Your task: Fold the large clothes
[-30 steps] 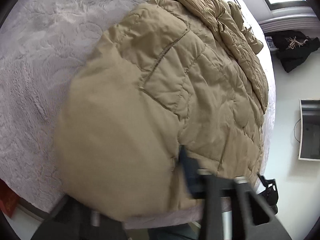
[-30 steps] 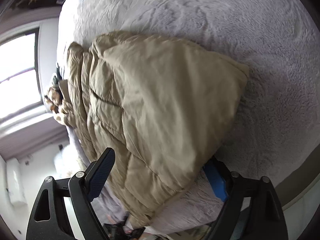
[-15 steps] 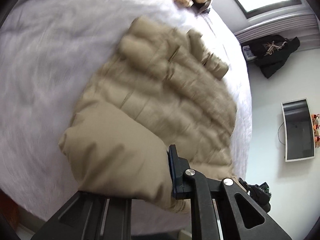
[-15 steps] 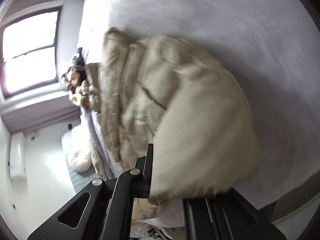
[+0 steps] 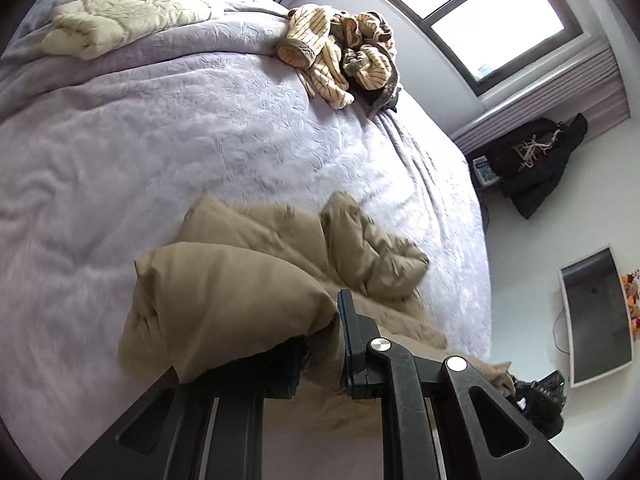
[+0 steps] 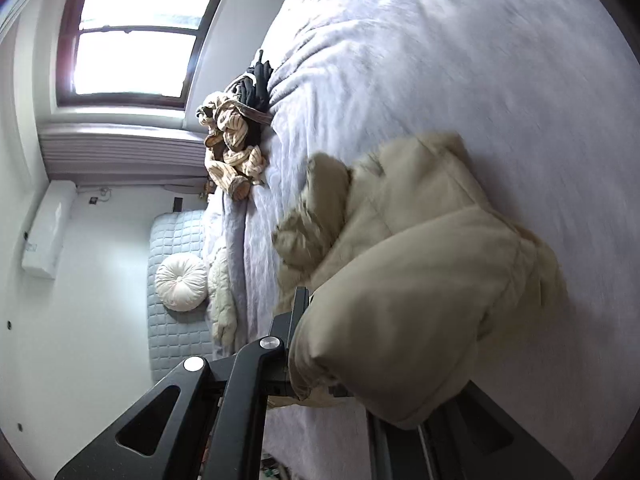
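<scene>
Tan puffer jacket (image 5: 256, 280) bunched near bed (image 5: 160, 128) edge. Left gripper (image 5: 320, 344) and right gripper (image 6: 316, 344) each clamped on its fabric.

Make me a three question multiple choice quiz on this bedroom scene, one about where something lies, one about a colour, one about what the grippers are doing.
1. Where does the striped garment lie?
A. On the bed's far edge, near the window
B. On the floor
C. Under the tan jacket

2. What colour is the bedspread?
A. Dark green
B. Pale lavender
C. Red

3. What are the left gripper and right gripper doing?
A. Both open, empty
B. Only the left grips
C. Both shut on the tan puffer jacket

Answers:
1 A, it sits crumpled below the window.
2 B, the cover reads light purple.
3 C, jacket fabric bunches between each pair of fingers.
</scene>
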Tool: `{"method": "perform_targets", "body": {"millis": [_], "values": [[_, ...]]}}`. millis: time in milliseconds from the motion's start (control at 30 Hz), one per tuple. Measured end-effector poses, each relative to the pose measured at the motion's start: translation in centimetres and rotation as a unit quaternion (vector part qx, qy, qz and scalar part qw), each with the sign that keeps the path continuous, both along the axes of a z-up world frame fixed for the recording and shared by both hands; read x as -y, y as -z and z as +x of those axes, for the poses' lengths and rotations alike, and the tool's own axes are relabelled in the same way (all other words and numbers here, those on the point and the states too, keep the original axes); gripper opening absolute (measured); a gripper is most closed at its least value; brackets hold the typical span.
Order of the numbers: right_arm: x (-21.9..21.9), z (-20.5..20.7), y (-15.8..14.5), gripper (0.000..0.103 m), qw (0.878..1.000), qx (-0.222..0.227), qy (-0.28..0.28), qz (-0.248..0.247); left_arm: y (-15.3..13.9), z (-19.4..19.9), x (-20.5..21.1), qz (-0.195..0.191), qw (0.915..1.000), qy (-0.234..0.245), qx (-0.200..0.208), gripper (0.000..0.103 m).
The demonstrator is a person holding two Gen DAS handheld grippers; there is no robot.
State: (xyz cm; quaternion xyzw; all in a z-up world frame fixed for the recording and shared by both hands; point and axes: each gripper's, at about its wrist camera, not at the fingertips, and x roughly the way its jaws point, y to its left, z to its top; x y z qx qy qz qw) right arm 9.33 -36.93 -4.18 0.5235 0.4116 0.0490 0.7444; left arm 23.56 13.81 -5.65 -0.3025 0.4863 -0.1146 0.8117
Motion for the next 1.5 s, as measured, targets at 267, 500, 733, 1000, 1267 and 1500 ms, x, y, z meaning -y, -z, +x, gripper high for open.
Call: {"method": "perform_targets", "body": {"millis": [267, 500, 733, 1000, 1267, 1500], "values": [[0.5, 8.5, 4.1, 0.007, 0.996, -0.07, 0.009, -0.055, 7.2, 8.3, 1.9, 0.056, 0.9965, 0.031, -0.054, 0.017], [1.0, 11.4, 9.2, 0.011, 0.992, -0.108, 0.044, -0.051, 10.4, 11.6, 3.7, 0.111, 0.9894, 0.054, -0.077, 0.03], [1.4, 12.1, 9.6, 0.043, 0.994, -0.102, 0.037, -0.031, 6.7, 10.4, 3.2, 0.188, 0.9796, 0.068, -0.015, 0.099], [-0.5, 11.6, 3.8, 0.026, 0.979, -0.063, -0.046, -0.189, 6.9, 7.7, 3.3, 0.245, 0.9647, 0.096, 0.006, 0.065], [1.0, 13.8, 6.8, 0.017, 0.944, -0.122, -0.056, -0.303, 12.7, 12.1, 5.3, 0.297, 0.9508, 0.088, -0.009, 0.055], [2.3, 17.0, 12.0, 0.013, 0.937, -0.149, -0.022, -0.314, 17.3, 16.3, 5.7, 0.288, 0.9559, 0.052, -0.025, 0.055]]}}
